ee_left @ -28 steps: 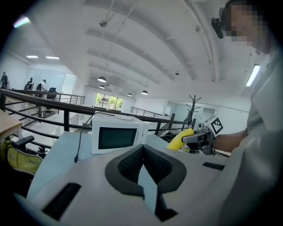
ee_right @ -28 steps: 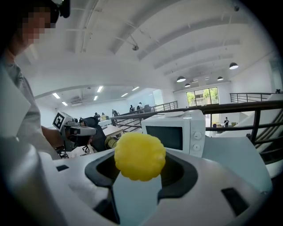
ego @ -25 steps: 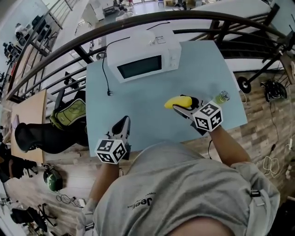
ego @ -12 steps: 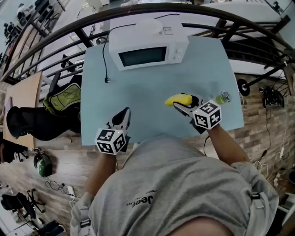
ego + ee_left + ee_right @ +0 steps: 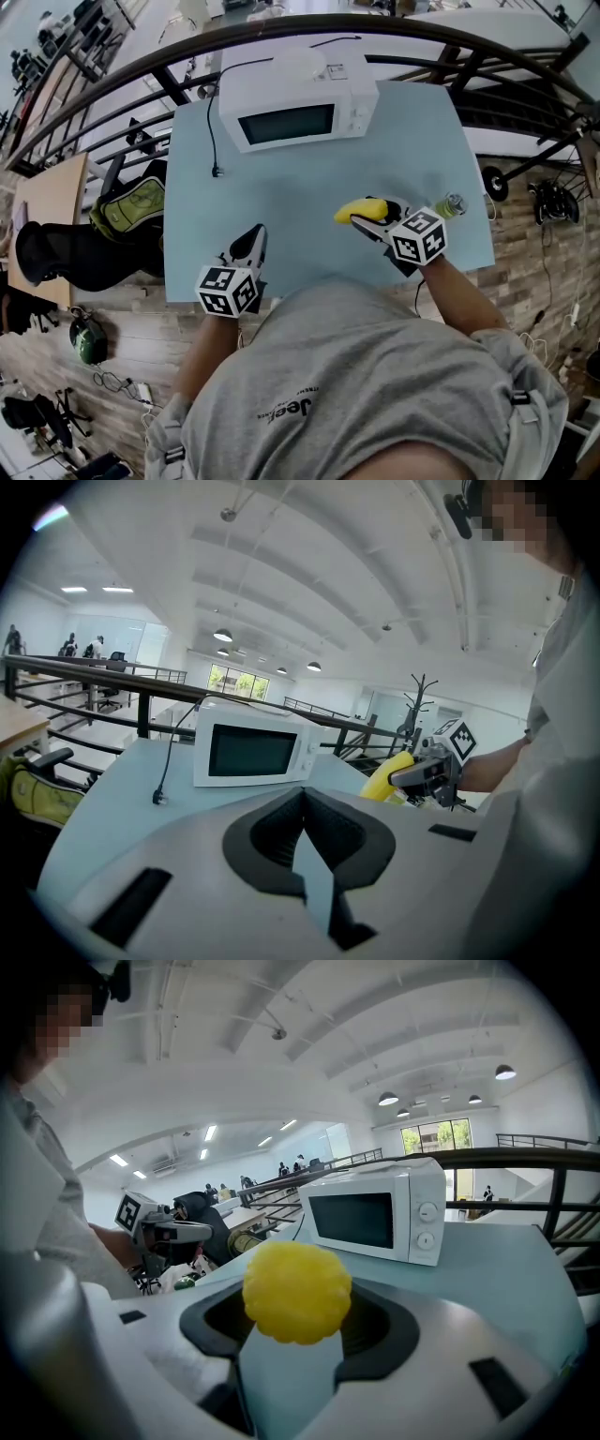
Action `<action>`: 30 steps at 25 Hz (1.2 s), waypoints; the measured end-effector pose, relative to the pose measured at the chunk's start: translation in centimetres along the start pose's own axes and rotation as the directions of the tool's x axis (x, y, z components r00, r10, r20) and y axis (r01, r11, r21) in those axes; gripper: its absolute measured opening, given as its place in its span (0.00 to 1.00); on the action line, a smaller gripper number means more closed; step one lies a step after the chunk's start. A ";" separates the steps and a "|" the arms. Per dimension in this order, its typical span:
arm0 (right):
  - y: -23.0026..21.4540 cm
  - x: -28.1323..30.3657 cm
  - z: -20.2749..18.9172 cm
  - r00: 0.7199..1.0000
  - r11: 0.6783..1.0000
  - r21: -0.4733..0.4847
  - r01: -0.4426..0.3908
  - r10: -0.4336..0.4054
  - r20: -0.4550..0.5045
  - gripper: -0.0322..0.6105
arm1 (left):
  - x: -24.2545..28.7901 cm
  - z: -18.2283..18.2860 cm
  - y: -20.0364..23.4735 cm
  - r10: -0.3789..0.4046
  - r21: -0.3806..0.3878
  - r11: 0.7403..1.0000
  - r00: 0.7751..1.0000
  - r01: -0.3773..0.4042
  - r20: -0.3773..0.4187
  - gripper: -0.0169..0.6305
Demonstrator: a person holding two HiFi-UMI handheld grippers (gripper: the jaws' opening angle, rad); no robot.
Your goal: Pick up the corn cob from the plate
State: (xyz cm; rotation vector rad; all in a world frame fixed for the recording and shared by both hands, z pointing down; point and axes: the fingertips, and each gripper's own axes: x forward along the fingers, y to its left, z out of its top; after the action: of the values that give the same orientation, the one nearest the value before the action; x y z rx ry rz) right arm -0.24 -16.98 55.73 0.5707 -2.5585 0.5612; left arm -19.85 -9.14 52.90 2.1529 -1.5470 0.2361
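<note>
A yellow corn cob [image 5: 362, 207] sticks out leftward over the pale blue table [image 5: 281, 202], with my right gripper [image 5: 368, 217] shut on it. In the right gripper view the cob's round end [image 5: 297, 1293] fills the space between the black pads. My left gripper [image 5: 251, 246] hangs at the table's front edge with its jaws together and nothing in them. The left gripper view shows its pads meeting at the tips [image 5: 302, 795], with the cob [image 5: 388, 776] off to the right.
A white microwave [image 5: 295, 98] stands at the back of the table, its cable and plug [image 5: 217, 170] lying to its left. A small green bottle [image 5: 452, 202] stands near the right edge. Railings and a drop lie beyond the table.
Both grippers have sunk slightly toward the table. The cob stays in the right gripper's hold, and my head view has shifted a little.
</note>
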 end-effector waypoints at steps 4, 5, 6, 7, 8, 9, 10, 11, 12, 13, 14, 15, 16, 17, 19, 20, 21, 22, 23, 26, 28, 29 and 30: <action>-0.3 -0.1 0.2 1.000 1.000 0.013 -0.001 0.001 0.007 0.45 | 0.1 0.1 0.1 0.003 -0.001 1.000 1.000 -0.003 0.002 0.05; -0.3 -0.1 0.2 1.000 1.000 0.015 -0.001 0.001 0.008 0.45 | 0.1 0.1 0.2 0.003 0.000 1.000 1.000 -0.003 0.002 0.05; -0.4 -0.1 0.2 1.000 1.000 0.017 0.000 0.000 0.009 0.45 | 0.1 0.2 0.2 0.004 0.000 1.000 1.000 -0.004 0.002 0.05; -0.4 -0.1 0.2 1.000 1.000 0.017 0.001 -0.001 0.010 0.45 | 0.1 0.2 0.3 0.005 0.001 1.000 1.000 -0.005 0.003 0.05; -0.5 0.0 0.3 1.000 1.000 0.017 0.002 -0.002 0.010 0.45 | 0.1 0.3 0.4 0.006 0.001 1.000 1.000 -0.006 0.004 0.05; -0.5 0.0 0.3 1.000 1.000 0.017 0.003 -0.003 0.010 0.45 | 0.1 0.4 0.4 0.007 0.002 1.000 1.000 -0.007 0.004 0.05; -0.6 0.0 0.3 1.000 1.000 0.017 0.003 -0.003 0.010 0.45 | 0.1 0.5 0.4 0.007 0.002 1.000 1.000 -0.007 0.005 0.04; -0.6 0.0 0.4 1.000 1.000 0.017 0.004 -0.004 0.010 0.45 | 0.1 0.5 0.4 0.007 0.003 1.000 1.000 -0.007 0.005 0.05; -0.6 -0.1 0.3 1.000 1.000 0.016 0.005 -0.005 0.010 0.45 | 0.1 0.5 0.4 0.006 0.003 1.000 1.000 -0.006 0.006 0.05; -0.6 -0.1 0.3 1.000 1.000 0.015 0.006 -0.006 0.010 0.45 | 0.1 0.5 0.3 0.007 0.004 1.000 1.000 -0.007 0.007 0.05; -0.6 -0.1 0.2 1.000 1.000 0.014 0.007 -0.007 0.011 0.45 | 0.1 0.5 0.3 0.008 0.004 1.000 1.000 -0.008 0.007 0.04; -0.6 -0.2 0.2 1.000 1.000 0.013 0.008 -0.008 0.013 0.45 | 0.0 0.5 0.3 0.009 0.005 1.000 1.000 -0.009 0.008 0.05; -0.6 -0.2 0.2 1.000 1.000 0.014 0.008 -0.008 0.015 0.45 | 0.0 0.5 0.3 0.010 0.005 1.000 1.000 -0.010 0.009 0.05; -0.7 -0.2 0.2 1.000 1.000 0.015 0.008 -0.008 0.017 0.45 | 0.0 0.5 0.3 0.011 0.005 1.000 1.000 -0.012 0.010 0.05; -0.8 -0.3 0.2 1.000 1.000 0.014 0.010 -0.010 0.022 0.45 | -0.1 0.5 0.4 0.014 0.004 1.000 1.000 -0.014 0.009 0.05; -0.8 -0.3 0.2 1.000 1.000 0.010 0.012 -0.012 0.021 0.45 | -0.1 0.5 0.4 0.015 0.004 1.000 1.000 -0.015 0.009 0.05; -0.8 -0.2 0.1 1.000 1.000 0.006 0.015 -0.015 0.020 0.45 | -0.2 0.4 0.4 0.016 0.003 1.000 1.000 -0.016 0.008 0.05; -0.8 -0.2 0.0 1.000 1.000 0.003 0.018 -0.018 0.017 0.45 | -0.2 0.3 0.5 0.017 0.002 1.000 1.000 -0.017 0.008 0.05; -0.8 -0.2 -0.1 1.000 1.000 0.002 0.019 -0.019 0.016 0.45 | -0.3 0.3 0.5 0.018 0.001 1.000 1.000 -0.018 0.008 0.05; -0.7 -0.2 -0.1 1.000 1.000 0.006 0.019 -0.019 0.015 0.45 | -0.4 0.3 0.4 0.018 0.001 1.000 1.000 -0.018 0.010 0.05; -0.7 -0.2 -0.2 1.000 1.000 0.006 0.020 -0.020 0.015 0.45 | -0.5 0.3 0.4 0.017 0.002 1.000 1.000 -0.017 0.012 0.04; -0.6 -0.2 -0.2 1.000 1.000 0.006 0.020 -0.021 0.015 0.45 | -0.5 0.3 0.4 0.017 0.002 1.000 1.000 -0.017 0.013 0.04; -0.6 -0.2 -0.2 1.000 1.000 0.005 0.021 -0.021 0.015 0.45 | -0.6 0.3 0.4 0.018 0.001 1.000 1.000 -0.018 0.014 0.05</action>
State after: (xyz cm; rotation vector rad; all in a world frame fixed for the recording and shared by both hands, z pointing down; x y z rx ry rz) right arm 0.29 -17.27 55.94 0.6047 -2.5625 0.5584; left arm -20.48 -8.90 52.54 2.1473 -1.5752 0.2284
